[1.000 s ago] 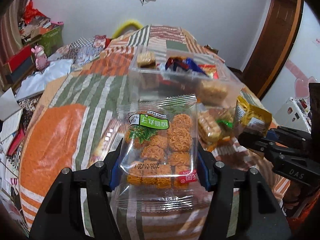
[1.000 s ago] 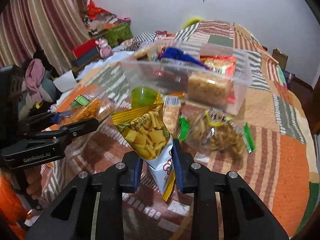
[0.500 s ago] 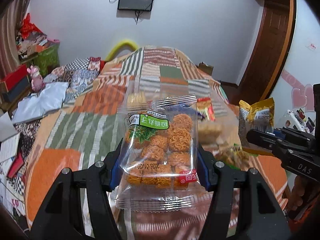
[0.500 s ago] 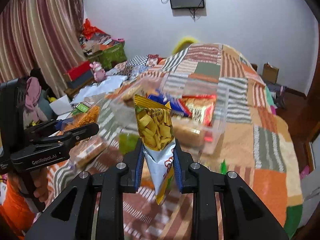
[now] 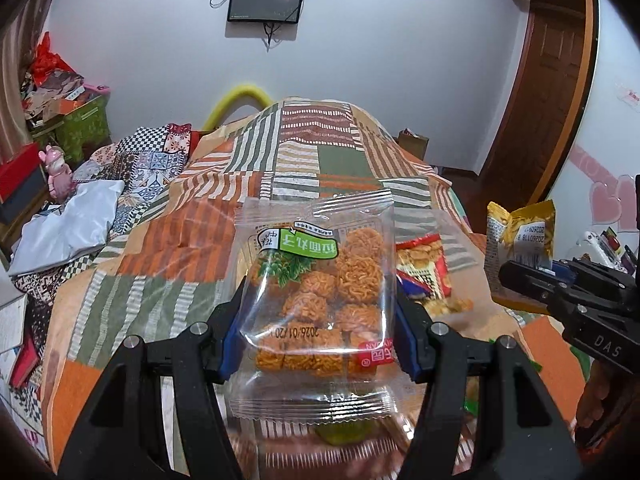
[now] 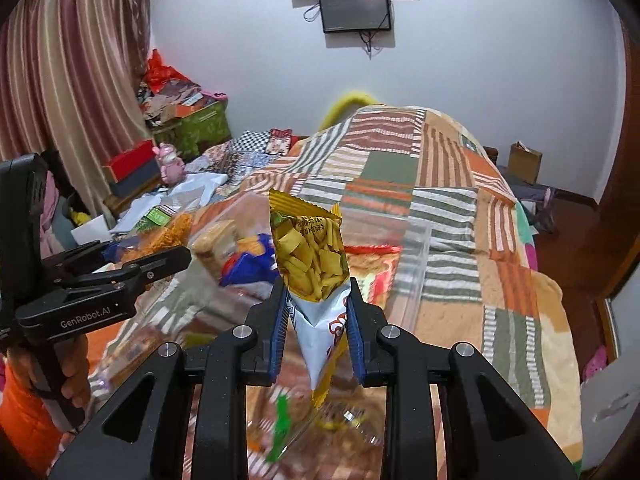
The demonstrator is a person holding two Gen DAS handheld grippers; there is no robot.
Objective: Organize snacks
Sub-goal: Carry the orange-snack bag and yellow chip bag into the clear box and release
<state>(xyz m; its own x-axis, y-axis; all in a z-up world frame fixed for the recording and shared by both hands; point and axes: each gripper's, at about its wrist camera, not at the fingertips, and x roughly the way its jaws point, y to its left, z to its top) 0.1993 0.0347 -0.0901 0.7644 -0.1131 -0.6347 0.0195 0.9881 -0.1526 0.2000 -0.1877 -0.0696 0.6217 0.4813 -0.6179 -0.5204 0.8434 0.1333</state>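
Currently left hand-held gripper (image 5: pixel 320 320) clamps the clear noodle-snack pack (image 5: pixel 316 300); right hand-held gripper (image 6: pixel 316 320) pinches the upright yellow chip bag (image 6: pixel 312 260). Clear bin (image 6: pixel 416 264) lies just ahead and below both, on the bed (image 6: pixel 500 240); both equally near.

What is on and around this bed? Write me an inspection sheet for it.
Surface: patchwork blanket covers the bed.
Job's things: clear pack of orange noodle bites; yellow chip bag; clear bin holding several snack packs.
Clutter: loose snacks below the grippers, blurred.
Grippers: left gripper shut on the noodle pack; right gripper shut on the chip bag; both held above the bed.
Cables: wires hang under the wall screen.
Surroundings: curtain, piled boxes, wooden door.
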